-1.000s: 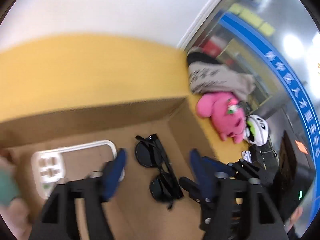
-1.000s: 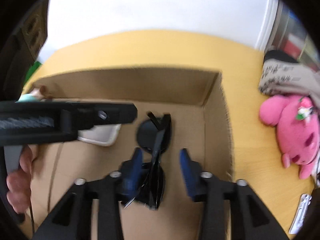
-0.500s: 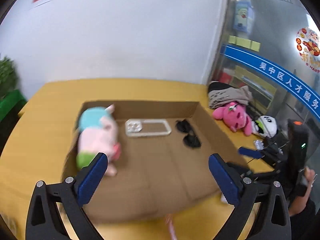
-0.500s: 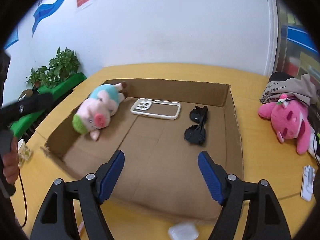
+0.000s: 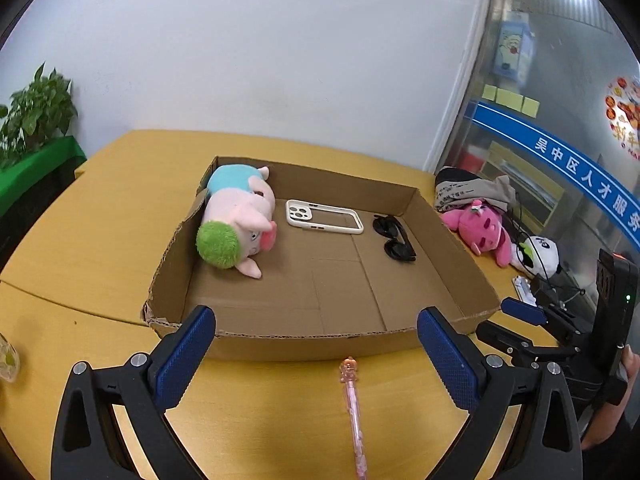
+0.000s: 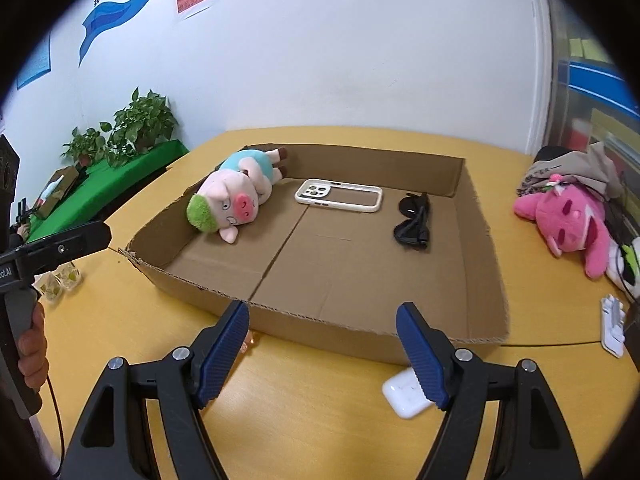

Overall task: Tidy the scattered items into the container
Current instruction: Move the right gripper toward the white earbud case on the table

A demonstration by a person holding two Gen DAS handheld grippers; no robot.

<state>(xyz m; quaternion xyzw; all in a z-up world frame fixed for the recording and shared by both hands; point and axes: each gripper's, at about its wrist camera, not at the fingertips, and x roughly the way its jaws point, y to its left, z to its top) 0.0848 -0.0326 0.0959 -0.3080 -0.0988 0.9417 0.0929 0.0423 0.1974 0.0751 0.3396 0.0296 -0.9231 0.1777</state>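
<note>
On the yellow wooden table (image 5: 100, 240), at the far left edge, a small clear packet (image 5: 8, 360), well apart from the shallow brown cardboard tray (image 5: 312, 338). Inside the tray, against its left wall, a pink plush pig with green hair and a blue shirt (image 5: 236, 228), lying on its side. Just right of it, flat near the far wall, a white phone case (image 5: 324, 216). Further right, apart from the case and near the right wall, a pair of folded black sunglasses (image 5: 394, 238). Outside the tray, in front of it, a translucent pink pen (image 5: 354, 412), decorated tip nearly at the front wall. Above the pen, the left gripper (image 5: 316, 316): blue pads spread very wide, just been opening, gripping nothing, only the tray's front edge and the pen in the gap. Right of the tray, on the table, a bright pink plush toy (image 5: 480, 228), beside it a black-and-white panda plush (image 5: 540, 256). In the right wrist view, the right gripper (image 6: 322, 312): jaws well apart, likewise just been opening, empty, hovering before the tray's front wall. By its right finger, outside the tray, a white rounded earbud case (image 6: 404, 394)
</note>
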